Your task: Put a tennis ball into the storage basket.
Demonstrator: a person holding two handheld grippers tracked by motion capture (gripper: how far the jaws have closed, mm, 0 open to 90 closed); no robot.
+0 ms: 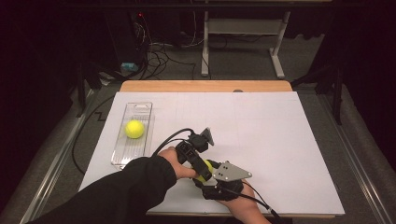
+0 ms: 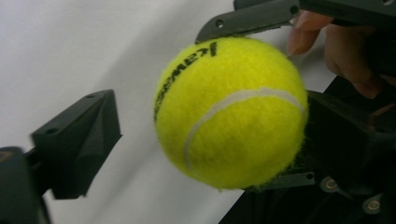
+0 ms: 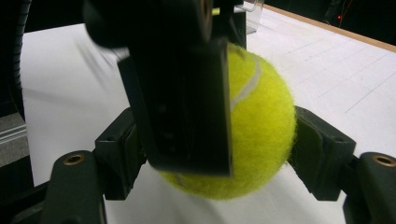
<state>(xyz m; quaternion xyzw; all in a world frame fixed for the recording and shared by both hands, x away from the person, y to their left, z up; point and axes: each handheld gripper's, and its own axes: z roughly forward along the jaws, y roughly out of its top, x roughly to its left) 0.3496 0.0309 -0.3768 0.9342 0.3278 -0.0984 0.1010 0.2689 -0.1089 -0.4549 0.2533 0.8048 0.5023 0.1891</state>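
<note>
A yellow tennis ball (image 3: 261, 126) sits between the two black jaws of my right gripper (image 3: 219, 154), which are shut on its sides just above the white sheet. In the high view this ball (image 1: 205, 171) is near the table's front edge. My left gripper (image 1: 201, 164) comes at it from the left. In the left gripper view the ball (image 2: 231, 112) lies between that gripper's jaws. Its one visible finger (image 2: 77, 140) stands a gap away from the ball and the other is hidden. A second tennis ball (image 1: 134, 129) rests in a clear tray (image 1: 140, 108).
A white sheet (image 1: 261, 140) covers the wooden table (image 1: 205, 86); the clear tray lies lengthwise at its left side. Black cables trail from both grippers over the front of the sheet. A sleeved left forearm (image 1: 126, 186) crosses the front left corner.
</note>
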